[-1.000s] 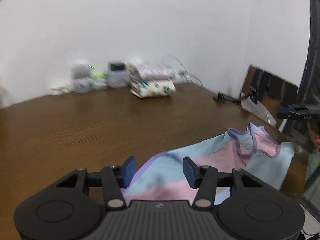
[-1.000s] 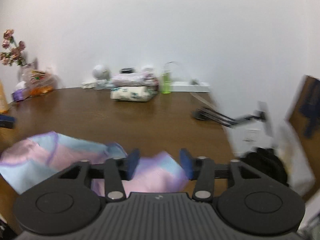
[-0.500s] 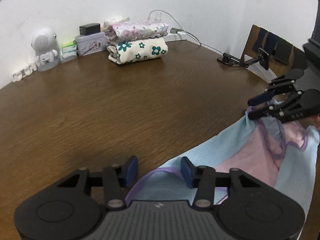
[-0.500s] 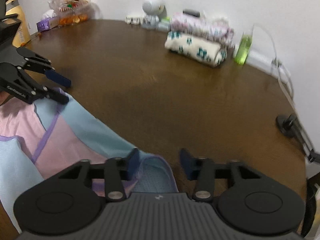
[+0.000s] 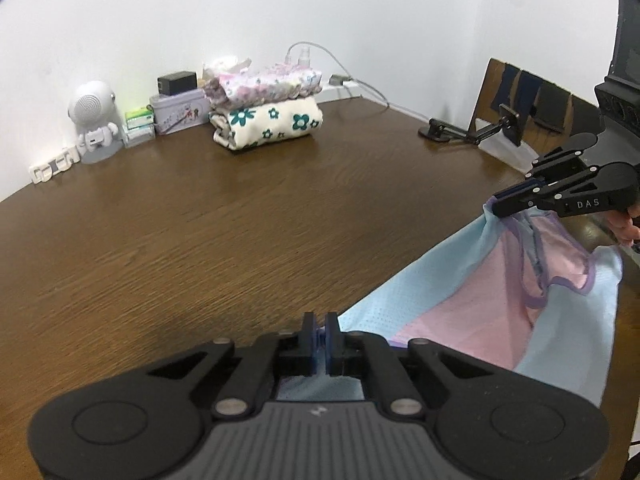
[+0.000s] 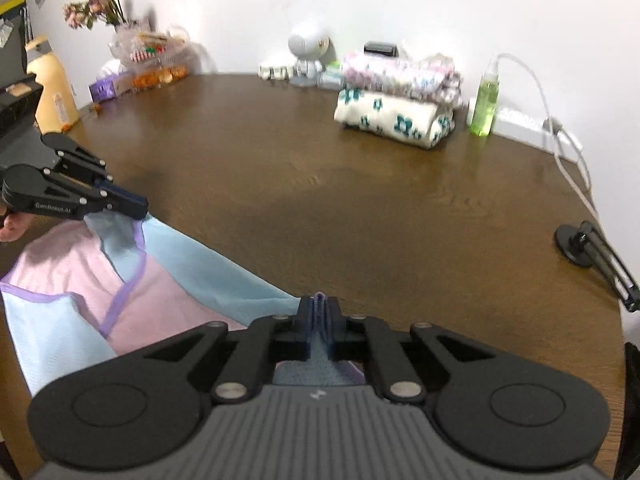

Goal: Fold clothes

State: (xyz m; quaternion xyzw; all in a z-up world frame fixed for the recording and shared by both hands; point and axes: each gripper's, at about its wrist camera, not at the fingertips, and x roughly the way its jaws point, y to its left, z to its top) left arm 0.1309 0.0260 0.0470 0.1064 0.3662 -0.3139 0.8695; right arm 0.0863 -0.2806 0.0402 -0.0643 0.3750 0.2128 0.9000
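Left hand-held gripper (image 5: 320,334): jaws drawn together, the two blue pads nearly meeting, a thin fold of fabric pinched between them; body level, fingers pointing forward. In the right wrist view the same unit (image 6: 132,202) enters from the left edge, jaws likewise closed on cloth, with fingertips of the person's left hand (image 6: 12,226) visible behind its body. Right hand-held gripper (image 6: 319,312): jaws closed on a purple-edged fold. In the left wrist view it (image 5: 498,204) enters from the right, tips angled down-left, the person's right hand (image 5: 624,228) partly visible behind it
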